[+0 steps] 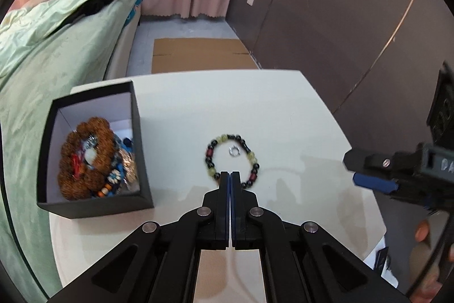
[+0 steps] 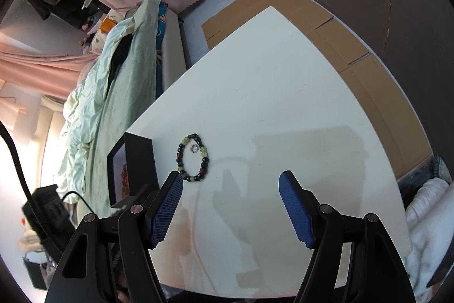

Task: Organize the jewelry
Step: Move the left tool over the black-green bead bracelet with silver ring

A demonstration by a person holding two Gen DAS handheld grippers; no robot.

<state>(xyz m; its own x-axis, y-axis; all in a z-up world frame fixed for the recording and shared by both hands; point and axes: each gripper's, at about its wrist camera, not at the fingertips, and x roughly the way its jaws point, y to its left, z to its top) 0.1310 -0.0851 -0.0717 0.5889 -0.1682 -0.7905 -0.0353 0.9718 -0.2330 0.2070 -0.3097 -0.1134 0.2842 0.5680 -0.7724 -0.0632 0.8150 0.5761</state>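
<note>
A black box [image 1: 139, 149] with a white lining stands open on the left part of the white tabletop [image 1: 283, 110], near the edge that faces the bed [image 1: 42, 53]. Inside it lies a heap of jewelry: a thick bracelet of large brown knobbly beads [image 1: 85, 158] fills most of the floor, and beside it, against the right wall, sits a tangle of smaller pieces in blue, white and orange [image 1: 119, 175]. Well apart from the box, out on the bare tabletop, lies a beaded bracelet [image 1: 231, 161] of black, pale green and dark red beads, laid flat in a ring. A small silver ring [image 1: 234, 151] rests inside its loop. The left claw [image 1: 230, 175] is pressed fully together with nothing between its fingers, its tip over the bracelet's near edge. The right claw [image 2: 229, 183] stands wide and empty above the tabletop, near the bracelet.
</note>
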